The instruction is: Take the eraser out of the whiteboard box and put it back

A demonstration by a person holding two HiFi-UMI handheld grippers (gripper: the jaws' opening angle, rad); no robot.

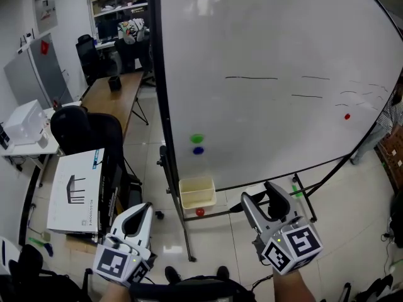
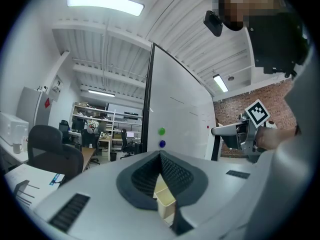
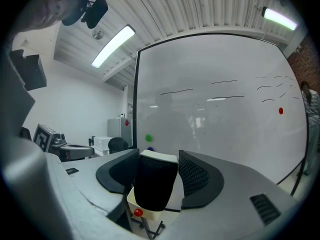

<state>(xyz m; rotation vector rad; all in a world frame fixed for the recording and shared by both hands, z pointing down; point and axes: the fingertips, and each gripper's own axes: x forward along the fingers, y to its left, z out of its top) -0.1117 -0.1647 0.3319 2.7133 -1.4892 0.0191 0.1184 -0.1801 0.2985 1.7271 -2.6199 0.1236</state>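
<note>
A black eraser [image 3: 155, 184] with a white back is clamped between the two pads of my right gripper [image 3: 158, 159], held in the air in front of the whiteboard [image 1: 264, 74]. In the head view the eraser [image 1: 278, 202] sits right of the cream box [image 1: 197, 192] that hangs on the board's lower rail. Seen past the eraser, the box [image 3: 145, 213] lies just below and beyond it. My left gripper [image 2: 161, 157] has its pads closed together with nothing between them, and the box [image 2: 165, 200] shows beyond its tips. That left gripper [image 1: 137, 221] hovers left of the board's stand.
Green [image 1: 197, 139] and blue [image 1: 198, 150] magnets stick above the box, a red one [image 1: 199, 211] just below it. The board's stand legs [image 1: 184, 231] reach the floor between my grippers. A white carton [image 1: 75, 190], a black chair [image 1: 85, 131] and desks stand on the left.
</note>
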